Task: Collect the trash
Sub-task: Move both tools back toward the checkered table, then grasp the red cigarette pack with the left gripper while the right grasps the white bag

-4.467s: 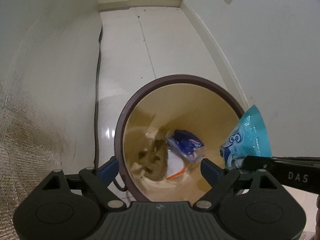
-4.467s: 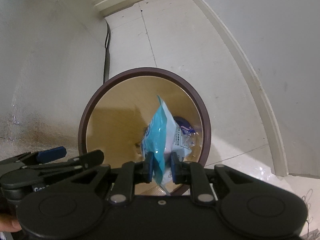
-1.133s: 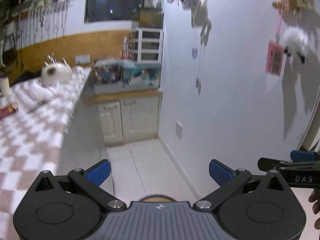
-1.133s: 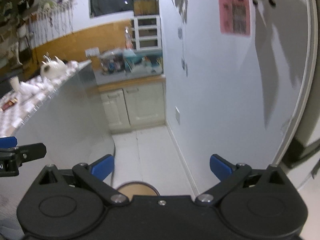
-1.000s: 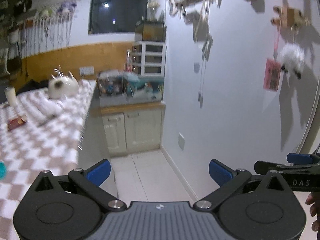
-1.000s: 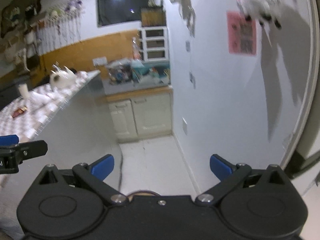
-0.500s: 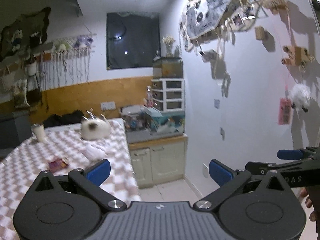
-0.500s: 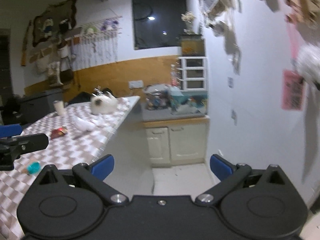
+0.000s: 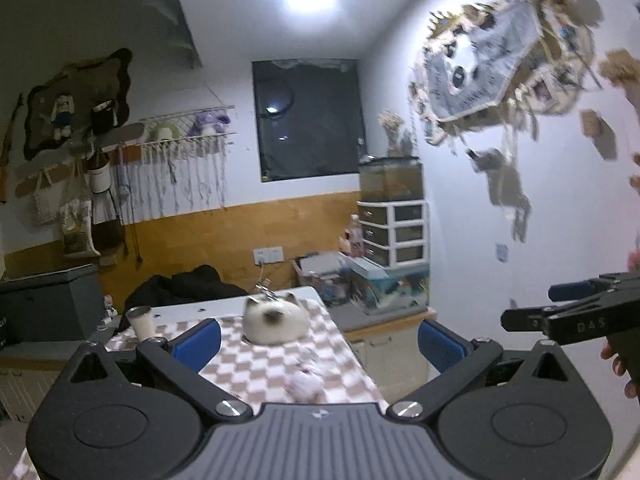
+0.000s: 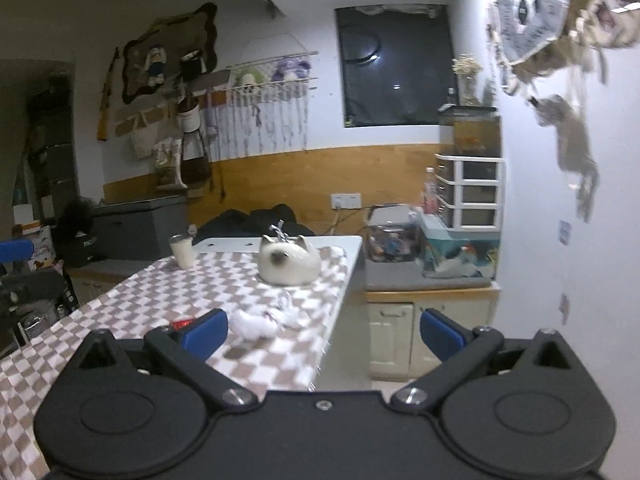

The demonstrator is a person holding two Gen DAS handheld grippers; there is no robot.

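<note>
Both grippers up, jaws spread wide, nothing held.
Left gripper (image 9: pixel 319 342) and right gripper (image 10: pixel 323 332) face the checkered table (image 10: pixel 152 300); crumpled tissue (image 10: pixel 256 323) near its right edge.

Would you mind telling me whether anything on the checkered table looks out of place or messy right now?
Yes: crumpled white paper lies loose on the checkered table, in front of the cat-shaped ornament, and a small red wrapper shows beside it. They look like leftover litter. The cup stands upright; nothing seems spilled.

Desk (image 10: pixel 168 304) layout
A cat figure (image 10: pixel 289 260) sat at the desk's far end, a cup (image 10: pixel 183 251) to its left, crumpled tissue (image 10: pixel 256 322) before it, cabinets (image 10: pixel 420 336) to the right.
</note>
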